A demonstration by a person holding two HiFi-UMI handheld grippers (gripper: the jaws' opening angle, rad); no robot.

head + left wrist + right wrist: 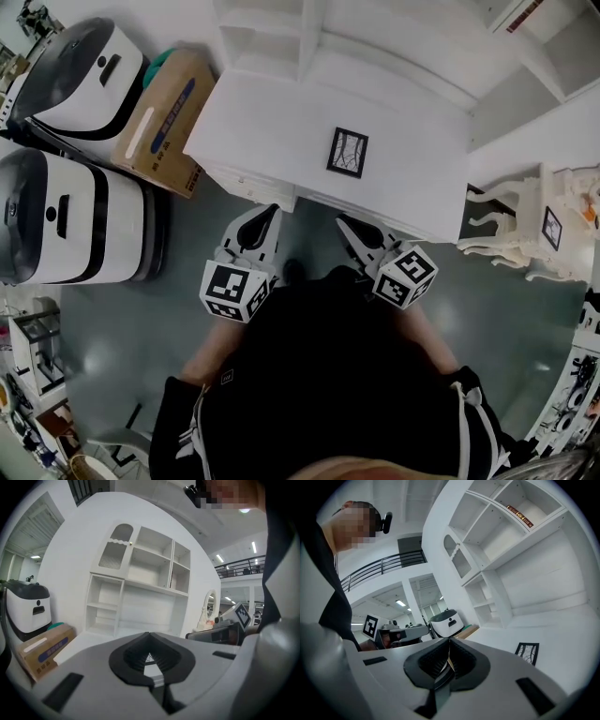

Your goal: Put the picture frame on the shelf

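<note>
A small black picture frame (347, 152) with a line drawing lies flat on the white desk top (253, 122); it shows again in the right gripper view as the frame (527, 652). The white shelf unit (140, 592) with open cubbies rises behind the desk. My left gripper (271, 212) hangs shut and empty just short of the desk's front edge, left of the frame. Beside it my right gripper (343, 223) is also shut, with nothing in it, below the frame. In each gripper view the jaws meet: left gripper (149, 634), right gripper (449, 641).
A cardboard box (167, 117) stands left of the desk, with two white and black machines (70, 75) (66, 220) beyond it. A small ornate white table (525, 220) stands at the right. The person's dark torso fills the lower head view.
</note>
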